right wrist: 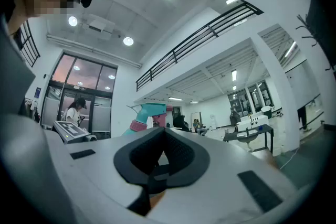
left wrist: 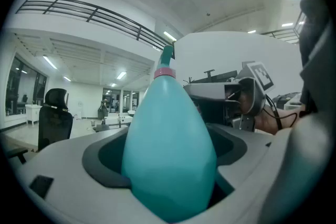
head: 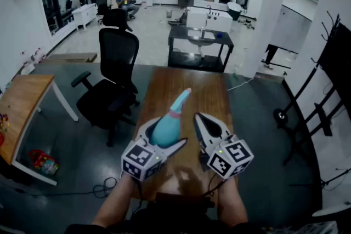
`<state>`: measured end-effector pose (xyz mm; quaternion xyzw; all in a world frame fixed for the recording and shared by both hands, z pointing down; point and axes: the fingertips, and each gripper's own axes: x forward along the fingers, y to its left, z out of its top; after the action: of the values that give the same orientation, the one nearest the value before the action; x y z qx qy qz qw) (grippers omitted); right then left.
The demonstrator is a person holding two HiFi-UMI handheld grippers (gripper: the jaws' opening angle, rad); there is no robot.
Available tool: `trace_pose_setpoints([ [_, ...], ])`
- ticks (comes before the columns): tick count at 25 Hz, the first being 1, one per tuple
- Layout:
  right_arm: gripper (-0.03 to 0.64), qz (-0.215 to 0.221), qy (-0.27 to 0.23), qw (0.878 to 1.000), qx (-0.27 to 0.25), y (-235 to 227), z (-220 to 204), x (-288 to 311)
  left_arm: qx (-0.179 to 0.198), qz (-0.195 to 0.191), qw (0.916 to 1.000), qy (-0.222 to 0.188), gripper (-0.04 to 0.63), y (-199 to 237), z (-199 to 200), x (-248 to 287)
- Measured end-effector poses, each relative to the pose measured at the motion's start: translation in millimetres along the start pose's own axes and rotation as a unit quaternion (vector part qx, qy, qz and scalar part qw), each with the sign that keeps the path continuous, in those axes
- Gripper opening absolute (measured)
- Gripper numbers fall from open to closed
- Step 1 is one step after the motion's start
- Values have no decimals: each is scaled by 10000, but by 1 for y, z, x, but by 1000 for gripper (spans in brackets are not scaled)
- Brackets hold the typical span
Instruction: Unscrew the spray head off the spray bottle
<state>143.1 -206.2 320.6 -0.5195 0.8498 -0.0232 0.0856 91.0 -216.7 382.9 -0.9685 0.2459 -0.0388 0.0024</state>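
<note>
A teal spray bottle [head: 166, 127] with a pink collar [head: 175, 114] and a teal spray head [head: 184, 97] is held in the air over the brown table [head: 205, 87], nozzle end pointing away from me. My left gripper [head: 166, 134] is shut on the bottle's wide body [left wrist: 168, 155], which fills the space between its jaws. My right gripper [head: 199, 117] hovers just right of the bottle, shut, with nothing between its jaws [right wrist: 163, 157]. In the right gripper view the spray head [right wrist: 149, 110] shows to the left, beyond the jaws and apart from them.
A black office chair [head: 116, 71] stands left of the table. A lighter wooden table [head: 22, 101] is at far left, with a toy [head: 44, 162] on the floor below it. A black cart with a sink [head: 200, 44] stands behind, and a dark rack [head: 329, 90] at right.
</note>
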Motion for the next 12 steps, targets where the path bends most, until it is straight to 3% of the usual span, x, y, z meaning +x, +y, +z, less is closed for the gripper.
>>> trace_pose_setpoints([
  [12, 9, 141, -4, 9999, 8, 7, 4, 1, -6, -47, 10000, 12, 442, -3, 0, 2],
])
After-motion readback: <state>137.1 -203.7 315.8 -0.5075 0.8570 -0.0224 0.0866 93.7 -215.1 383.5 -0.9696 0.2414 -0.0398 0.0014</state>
